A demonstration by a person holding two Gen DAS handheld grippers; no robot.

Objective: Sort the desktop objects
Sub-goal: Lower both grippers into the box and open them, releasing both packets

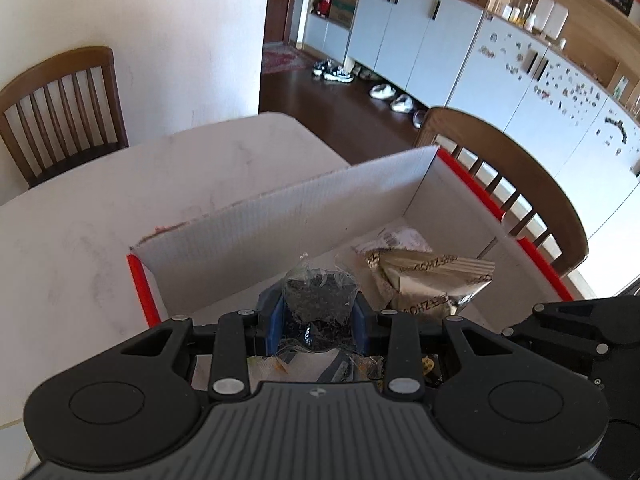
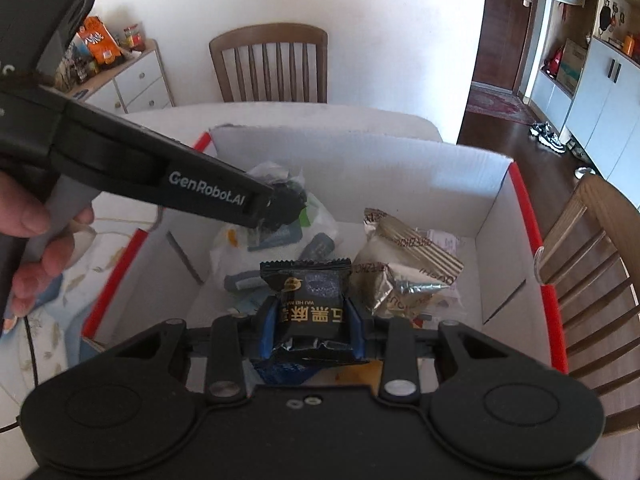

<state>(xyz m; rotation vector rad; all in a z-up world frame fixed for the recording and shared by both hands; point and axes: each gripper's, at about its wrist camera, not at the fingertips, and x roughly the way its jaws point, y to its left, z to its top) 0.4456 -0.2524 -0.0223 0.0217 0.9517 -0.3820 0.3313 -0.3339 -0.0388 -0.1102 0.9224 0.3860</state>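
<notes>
Both grippers hang over an open white cardboard box (image 1: 280,216) with red edges. My left gripper (image 1: 318,316) is shut on a clear packet of dark crumbly stuff (image 1: 319,294), pinched between its blue pads. In the right wrist view my right gripper (image 2: 312,320) is shut on a black snack packet (image 2: 310,292) with gold print. The left gripper (image 2: 280,204) reaches in from the left of that view, held by a hand (image 2: 28,236). Inside the box (image 2: 492,216) lie gold-and-silver packets (image 2: 404,268) and a white bag with grey items (image 2: 276,240).
The box sits on a white table (image 1: 80,208). Wooden chairs stand at the far side (image 2: 268,68) and to the right (image 2: 592,264). A white drawer unit with snacks (image 2: 132,76) is at the back left. White cabinets line the room (image 1: 440,36).
</notes>
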